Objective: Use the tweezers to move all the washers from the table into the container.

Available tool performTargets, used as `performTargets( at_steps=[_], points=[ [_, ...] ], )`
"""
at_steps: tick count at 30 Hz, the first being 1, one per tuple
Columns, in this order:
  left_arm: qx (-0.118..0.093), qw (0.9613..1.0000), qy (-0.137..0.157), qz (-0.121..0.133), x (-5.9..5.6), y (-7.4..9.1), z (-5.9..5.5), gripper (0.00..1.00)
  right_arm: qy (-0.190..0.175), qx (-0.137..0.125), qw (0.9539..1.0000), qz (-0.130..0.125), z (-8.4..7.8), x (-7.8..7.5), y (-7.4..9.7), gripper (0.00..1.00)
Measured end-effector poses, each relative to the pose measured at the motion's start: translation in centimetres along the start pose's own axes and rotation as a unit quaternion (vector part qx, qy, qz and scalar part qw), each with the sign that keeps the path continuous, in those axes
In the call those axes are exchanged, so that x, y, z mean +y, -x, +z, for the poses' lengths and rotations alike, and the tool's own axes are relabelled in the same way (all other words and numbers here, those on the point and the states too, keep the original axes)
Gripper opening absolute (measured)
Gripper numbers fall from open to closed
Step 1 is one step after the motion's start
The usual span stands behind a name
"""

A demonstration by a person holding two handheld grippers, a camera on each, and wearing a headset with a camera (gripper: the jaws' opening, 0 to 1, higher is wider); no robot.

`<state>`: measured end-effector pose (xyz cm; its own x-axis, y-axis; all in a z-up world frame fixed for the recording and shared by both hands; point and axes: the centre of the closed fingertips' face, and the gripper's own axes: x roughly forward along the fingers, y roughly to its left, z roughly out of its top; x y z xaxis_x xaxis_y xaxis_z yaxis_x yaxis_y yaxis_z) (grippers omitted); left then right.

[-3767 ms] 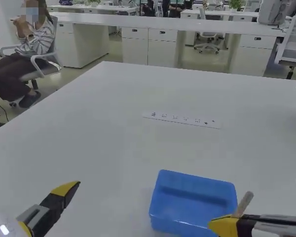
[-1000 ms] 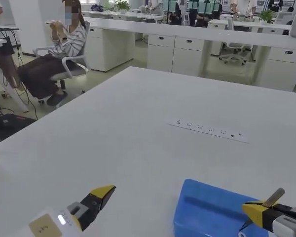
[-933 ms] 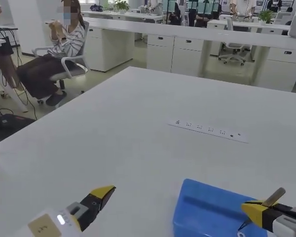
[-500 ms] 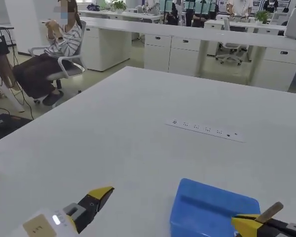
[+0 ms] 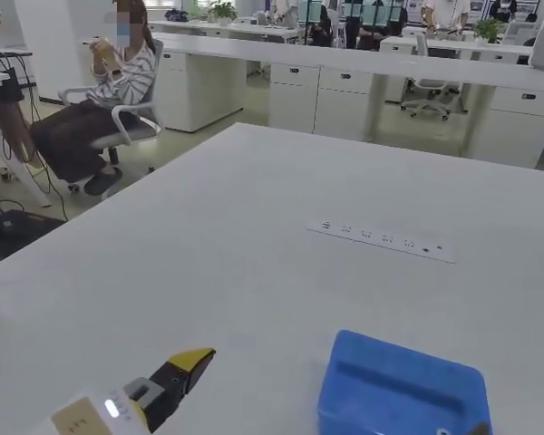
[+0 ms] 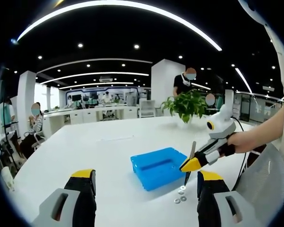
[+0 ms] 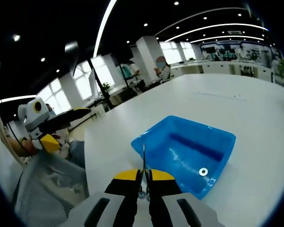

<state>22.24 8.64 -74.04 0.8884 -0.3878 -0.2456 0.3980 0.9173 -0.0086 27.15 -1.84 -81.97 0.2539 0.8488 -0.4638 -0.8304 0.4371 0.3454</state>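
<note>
A blue container (image 5: 403,390) sits on the white table at the lower right of the head view. In the right gripper view it (image 7: 184,146) holds one washer (image 7: 203,171). My right gripper (image 7: 143,176) is shut on thin metal tweezers (image 7: 143,158). In the left gripper view that right gripper (image 6: 213,142) holds the tweezers (image 6: 186,177) tip-down just above several loose washers (image 6: 181,195) on the table beside the container (image 6: 158,166). My left gripper (image 6: 146,177) stands open and holds nothing; it (image 5: 186,367) hovers left of the container.
A white power strip (image 5: 381,241) lies on the table beyond the container. A person sits on a chair (image 5: 100,100) off the table's far left. A potted plant (image 6: 187,104) stands at the table's far end. White desks line the back.
The right gripper with the tweezers has dropped out past the bottom edge of the head view. The left gripper has barely moved. The head camera shifted slightly.
</note>
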Motion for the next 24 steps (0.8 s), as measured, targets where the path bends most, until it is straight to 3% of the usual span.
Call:
performTargets(
  at_steps=[10,20,24],
  points=[
    [0.005,1.0,-0.001,-0.001,0.0,0.0,-0.2,0.9,0.044,0.024,0.9988,-0.001,-1.2,0.2,-0.9,0.04],
    [0.006,1.0,0.0,-0.001,0.0,-0.1,-0.3,0.9,0.066,0.019,0.9976,-0.004,-0.8,0.2,-0.7,0.04],
    [0.006,1.0,0.0,0.001,0.1,-0.1,-0.3,0.89,0.073,0.031,0.9969,-0.002,-1.4,0.2,-0.9,0.04]
  ],
)
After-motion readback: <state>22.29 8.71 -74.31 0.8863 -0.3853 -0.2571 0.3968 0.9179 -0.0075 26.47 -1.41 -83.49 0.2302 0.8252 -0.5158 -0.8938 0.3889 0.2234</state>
